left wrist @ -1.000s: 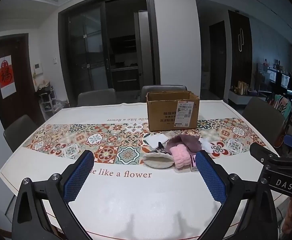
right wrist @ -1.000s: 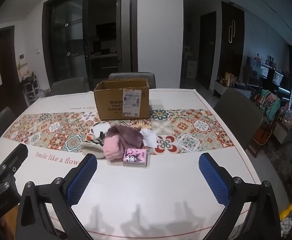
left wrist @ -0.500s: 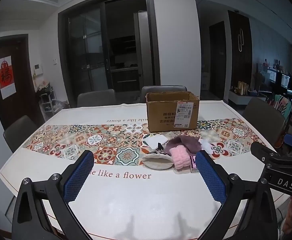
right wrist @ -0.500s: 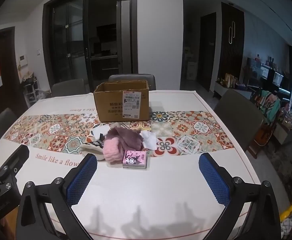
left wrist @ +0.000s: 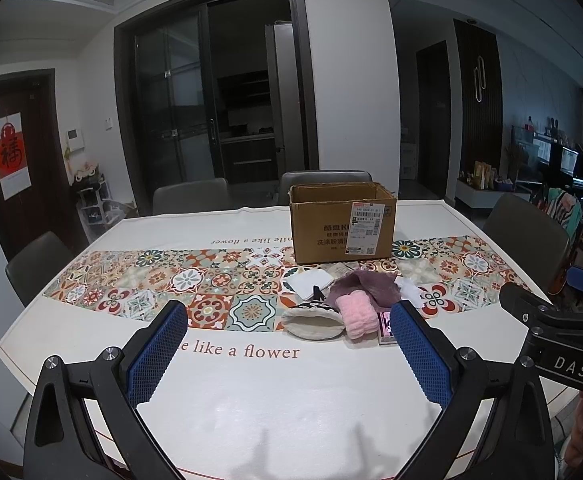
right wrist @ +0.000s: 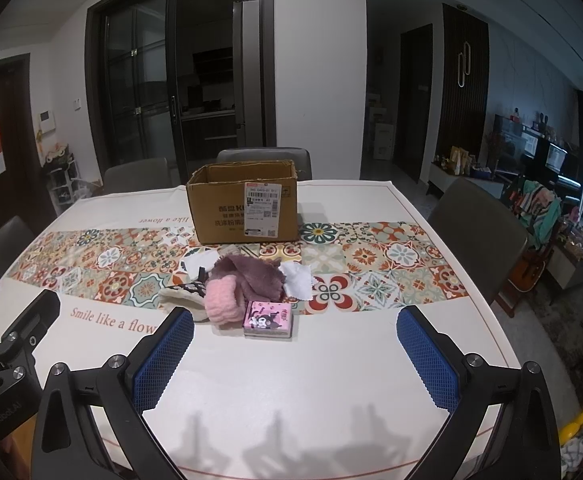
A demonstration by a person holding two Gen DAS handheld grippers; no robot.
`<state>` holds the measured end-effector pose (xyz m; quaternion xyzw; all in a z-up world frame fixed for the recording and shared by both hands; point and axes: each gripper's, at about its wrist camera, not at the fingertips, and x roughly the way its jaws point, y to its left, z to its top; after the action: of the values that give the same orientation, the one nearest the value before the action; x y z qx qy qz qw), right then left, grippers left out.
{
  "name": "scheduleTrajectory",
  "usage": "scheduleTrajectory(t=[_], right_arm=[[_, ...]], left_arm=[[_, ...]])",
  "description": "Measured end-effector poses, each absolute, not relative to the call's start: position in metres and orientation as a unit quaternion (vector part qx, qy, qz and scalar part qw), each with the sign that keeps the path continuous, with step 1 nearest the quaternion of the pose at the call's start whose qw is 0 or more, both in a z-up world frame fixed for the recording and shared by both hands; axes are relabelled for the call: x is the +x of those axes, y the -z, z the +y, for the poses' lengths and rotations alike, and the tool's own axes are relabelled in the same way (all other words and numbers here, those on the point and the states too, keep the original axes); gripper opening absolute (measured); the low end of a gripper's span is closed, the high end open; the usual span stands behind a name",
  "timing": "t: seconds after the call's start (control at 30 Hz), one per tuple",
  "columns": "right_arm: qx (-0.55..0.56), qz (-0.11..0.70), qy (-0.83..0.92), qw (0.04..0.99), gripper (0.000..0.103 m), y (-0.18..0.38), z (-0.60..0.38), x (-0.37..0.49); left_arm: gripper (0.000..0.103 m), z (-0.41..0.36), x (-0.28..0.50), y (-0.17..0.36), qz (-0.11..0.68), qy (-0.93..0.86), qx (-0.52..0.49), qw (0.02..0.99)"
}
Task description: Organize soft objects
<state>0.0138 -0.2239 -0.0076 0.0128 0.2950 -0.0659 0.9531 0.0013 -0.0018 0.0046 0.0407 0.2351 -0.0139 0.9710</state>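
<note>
Little has changed over the last second: the pile sits slightly lower and nearer in both wrist views than it did, so both grippers seem to have eased toward it, and nothing on the table [right wrist: 331, 360] has been touched. I judge the sorting has not begun and this is only the approach.

Taking the cardboard box [right wrist: 243, 210] as landmark: it stands open-topped on the patterned runner, with no soft thing visible over its rim. Just in front of it lies the heap. A mauve fuzzy cloth [right wrist: 247, 276] is the biggest piece, bunched and rumpled, nearest the box front. A cream pouch [right wrist: 181, 300] with a dark print lies in front of the box and to the left, touching the heap. A pink fluffy roll [right wrist: 221, 304] lies against the mauve cloth on the side away from the box. A white cloth [right wrist: 297, 278] lies crumpled at the heap's right, and another white cloth [left wrist: 311, 282] lies flat at its left, close to the box. A pink tissue pack [right wrist: 268, 319] is farthest from the box, beside the pink roll.

The left gripper [left wrist: 289, 354] and right gripper [right wrist: 295, 356] both hover on the near side of the heap, well apart from the box, with jaws spread wide and nothing between them.
</note>
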Motion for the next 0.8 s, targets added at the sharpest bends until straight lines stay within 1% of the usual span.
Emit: scheduleTrajectory(t=[0.8], right_arm=[[0.014,0.295,0.064,0.953,0.103,0.0083,-0.2264,0.0133]], left_arm=[[0.103,-0.0076,0.0060,-0.0031,0.239,0.016,0.045,0.970]])
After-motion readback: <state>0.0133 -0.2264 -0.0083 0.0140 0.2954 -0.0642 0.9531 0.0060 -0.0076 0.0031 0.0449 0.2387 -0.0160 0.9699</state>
